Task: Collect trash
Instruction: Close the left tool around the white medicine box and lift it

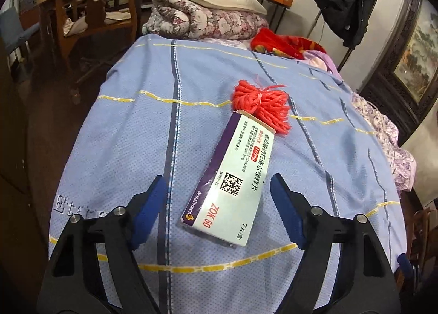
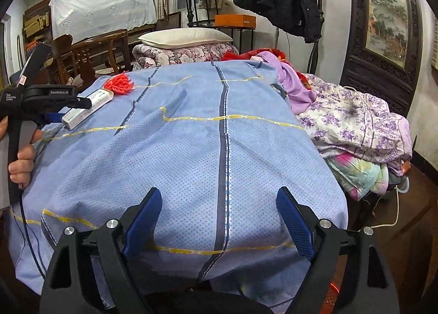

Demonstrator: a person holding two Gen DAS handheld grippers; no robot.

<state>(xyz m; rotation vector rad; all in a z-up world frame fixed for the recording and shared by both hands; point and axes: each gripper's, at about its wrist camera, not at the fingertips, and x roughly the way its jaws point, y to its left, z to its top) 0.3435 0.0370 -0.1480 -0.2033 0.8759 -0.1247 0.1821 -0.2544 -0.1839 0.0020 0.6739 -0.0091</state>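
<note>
A flat cardboard medicine box [image 1: 230, 179], white-faced with a purple edge, lies on the bed's blue dotted bedspread [image 1: 115, 149], its far end touching a bundle of frayed red plastic string [image 1: 261, 104]. The left claw [image 1: 219, 186] straddles the box, ribbed blue pads clear of it. The right claw [image 2: 219, 201] gapes over bare bedspread, holding nothing.

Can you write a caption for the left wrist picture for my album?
Open left hand-held gripper straddling a medicine box beside a red yarn bundle on a blue bedspread.
</note>
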